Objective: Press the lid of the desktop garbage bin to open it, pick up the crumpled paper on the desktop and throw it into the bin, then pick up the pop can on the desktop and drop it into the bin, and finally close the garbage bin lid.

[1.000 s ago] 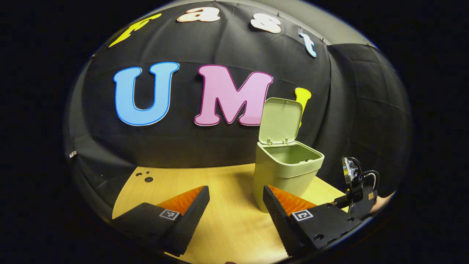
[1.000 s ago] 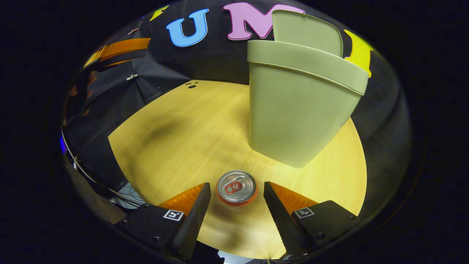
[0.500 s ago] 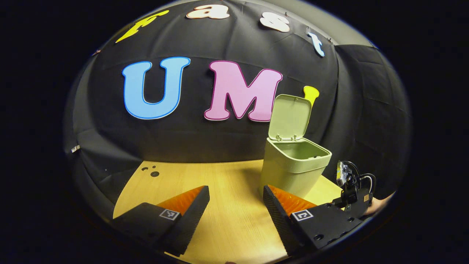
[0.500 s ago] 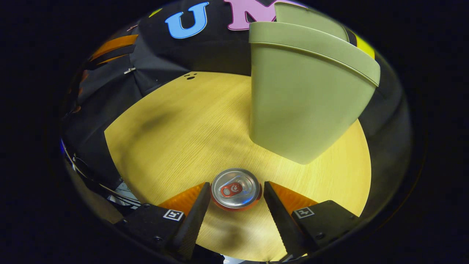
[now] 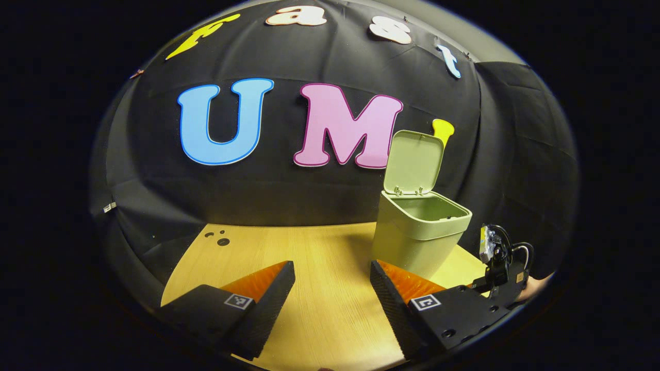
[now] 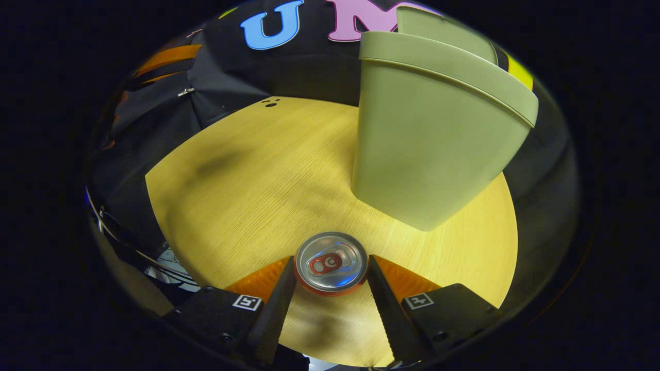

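**Right gripper closing in around the can, bin lid up**

In the right gripper view the right gripper [image 6: 330, 281] is angled steeply down at the desk [image 6: 242, 196], so you look nearly straight onto the top of the pop can [image 6: 330, 262]. The can stands upright on the desk, right between the two fingers. Both fingertips sit at the can's rim on either side; looks like touching or as good as, but I can't tell whether they really press on it yet (the bottom of the can is hidden, so no saying if it's off the desk either). The jaws are narrowed to roughly the can's width.

The green garbage bin [image 6: 428, 149] stands just beyond the can, up and to the right in that view, apart from it. Its lid [image 6: 443, 31] is tipped up behind the rim.

In the left gripper view the left gripper [image 5: 332, 293] is held low and roughly level over the desk, fingers spread wide with nothing between them. The bin stands ahead and to its right, lid upright on its hinge, opening facing up. I can't make out anything inside from this angle. The right gripper's body shows at the far right edge, with a bit of hand [image 5: 533, 286] behind it.
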A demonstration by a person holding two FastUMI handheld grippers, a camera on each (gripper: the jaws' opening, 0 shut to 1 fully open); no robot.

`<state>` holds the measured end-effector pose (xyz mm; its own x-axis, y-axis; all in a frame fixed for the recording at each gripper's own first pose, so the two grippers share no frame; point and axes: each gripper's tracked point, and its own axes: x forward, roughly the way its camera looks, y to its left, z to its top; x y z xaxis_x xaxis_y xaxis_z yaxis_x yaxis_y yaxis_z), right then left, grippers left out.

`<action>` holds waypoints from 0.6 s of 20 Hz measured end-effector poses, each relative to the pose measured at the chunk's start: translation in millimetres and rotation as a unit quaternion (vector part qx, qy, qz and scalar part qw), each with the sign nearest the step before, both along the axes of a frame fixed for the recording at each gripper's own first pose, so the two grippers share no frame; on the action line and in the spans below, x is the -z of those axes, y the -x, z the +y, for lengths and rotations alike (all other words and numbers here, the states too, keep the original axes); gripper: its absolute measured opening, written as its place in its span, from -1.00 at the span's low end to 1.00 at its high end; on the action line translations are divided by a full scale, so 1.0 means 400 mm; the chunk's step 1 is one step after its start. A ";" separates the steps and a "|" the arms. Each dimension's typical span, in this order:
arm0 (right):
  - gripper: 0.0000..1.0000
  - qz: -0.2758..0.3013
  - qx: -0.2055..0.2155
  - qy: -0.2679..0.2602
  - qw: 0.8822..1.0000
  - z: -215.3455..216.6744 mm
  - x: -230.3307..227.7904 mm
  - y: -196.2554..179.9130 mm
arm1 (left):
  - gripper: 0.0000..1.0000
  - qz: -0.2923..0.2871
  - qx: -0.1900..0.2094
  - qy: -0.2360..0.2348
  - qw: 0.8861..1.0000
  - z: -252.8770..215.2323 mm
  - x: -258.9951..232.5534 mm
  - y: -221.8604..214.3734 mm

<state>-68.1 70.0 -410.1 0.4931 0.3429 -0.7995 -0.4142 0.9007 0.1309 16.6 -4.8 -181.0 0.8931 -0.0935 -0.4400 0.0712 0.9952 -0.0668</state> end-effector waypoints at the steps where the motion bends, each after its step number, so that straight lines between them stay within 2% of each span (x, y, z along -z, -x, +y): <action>1: 0.68 -0.004 0.003 -0.005 1.000 -0.002 -0.018 -0.005 | 0.91 0.000 0.000 0.000 1.000 -0.002 0.000 0.001; 11: 0.68 -0.069 0.035 -0.053 0.996 -0.031 -0.280 -0.046 | 0.91 0.012 0.009 0.008 1.000 -0.035 0.023 0.009; 12: 0.59 -0.076 0.036 -0.059 0.995 -0.031 -0.311 -0.058 | 0.91 0.012 0.008 0.009 1.000 -0.036 0.024 0.010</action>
<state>-44.9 57.6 -285.8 0.6325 0.3897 -0.6694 -0.3723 0.9108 0.1784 12.6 -19.2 -190.4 0.8807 -0.1161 -0.4592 0.0861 0.9926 -0.0858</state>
